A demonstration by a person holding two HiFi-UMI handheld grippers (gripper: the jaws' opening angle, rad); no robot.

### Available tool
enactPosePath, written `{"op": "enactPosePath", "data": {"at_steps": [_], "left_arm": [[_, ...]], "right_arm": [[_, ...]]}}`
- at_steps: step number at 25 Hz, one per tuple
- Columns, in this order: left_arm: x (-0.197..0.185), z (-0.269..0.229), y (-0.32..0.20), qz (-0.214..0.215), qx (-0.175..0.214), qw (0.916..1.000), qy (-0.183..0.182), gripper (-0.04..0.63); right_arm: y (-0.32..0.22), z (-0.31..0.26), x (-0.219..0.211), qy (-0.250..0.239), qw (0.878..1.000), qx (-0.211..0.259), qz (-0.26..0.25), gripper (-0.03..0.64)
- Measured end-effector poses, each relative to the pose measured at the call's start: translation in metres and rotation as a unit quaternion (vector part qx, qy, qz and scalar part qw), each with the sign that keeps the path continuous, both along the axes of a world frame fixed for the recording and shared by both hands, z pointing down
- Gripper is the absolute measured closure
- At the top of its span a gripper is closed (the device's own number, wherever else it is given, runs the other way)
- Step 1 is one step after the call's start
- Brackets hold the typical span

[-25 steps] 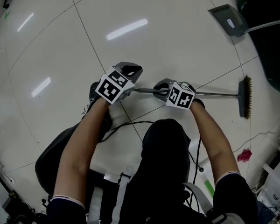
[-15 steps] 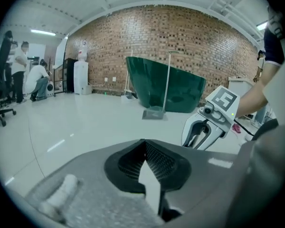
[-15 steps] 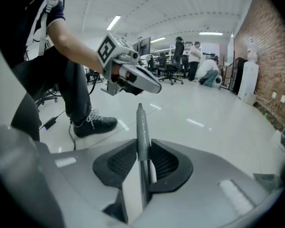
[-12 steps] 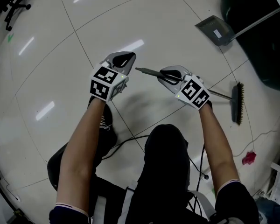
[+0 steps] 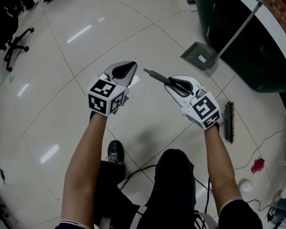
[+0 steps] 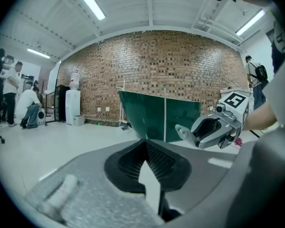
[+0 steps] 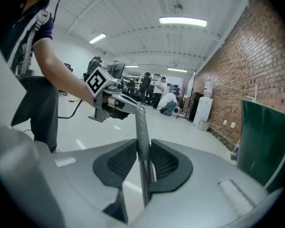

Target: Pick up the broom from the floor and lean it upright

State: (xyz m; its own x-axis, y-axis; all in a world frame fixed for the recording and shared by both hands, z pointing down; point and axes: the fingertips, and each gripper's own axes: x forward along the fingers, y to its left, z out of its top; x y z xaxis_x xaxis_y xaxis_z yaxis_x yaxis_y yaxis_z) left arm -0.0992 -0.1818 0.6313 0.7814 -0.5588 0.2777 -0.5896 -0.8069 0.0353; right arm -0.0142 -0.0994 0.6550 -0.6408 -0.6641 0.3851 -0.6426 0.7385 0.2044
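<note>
1. Grey metal is what's clamped here: the broom (image 5: 155, 75) is gripped by its handle in the right gripper (image 5: 174, 84), with the ribbed black pads pressed on it from both sides.
2. The handle's tip is seen poking out past those jaws toward the left gripper (image 5: 130, 66). A gap is left between the two in the head view, so no contact there.
3. The brush head (image 5: 229, 121) is found low down, just beside the right forearm. Whether the floor (image 5: 62, 56) is touched by it can't be told.
4. The left gripper's jaws are brought together at the tips, and nothing is held between them.
5. A dustpan (image 5: 199, 56) is parked on the white tiles, with its long handle leaned against a dark green panel (image 5: 238, 42).
</note>
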Motion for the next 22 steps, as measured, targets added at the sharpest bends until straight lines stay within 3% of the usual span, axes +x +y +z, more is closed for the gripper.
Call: {"op": "enactPosePath", "data": {"at_steps": [7,13,18,22], "left_arm": [[0.036,-0.08,-0.009,0.082,0.026,0.9955,0.042,0.595],[0.061,-0.137,0.001,0.142,-0.006,0.9893,0.033,0.595],[0.075,-0.187,0.008,0.18,-0.047,0.9823,0.02,0.595],[0.086,-0.228,0.013,0.212,-0.072,0.9744,0.017,0.594]], "right_arm": [[-0.021,-0.106,0.034,-0.018,0.993,0.059,0.1,0.526],[-0.027,-0.178,0.083,-0.019,0.98,0.035,0.194,0.526],[-0.021,-0.218,0.136,-0.017,0.958,-0.007,0.287,0.528],[-0.014,-0.24,0.172,-0.022,0.932,-0.037,0.359,0.529]]}}
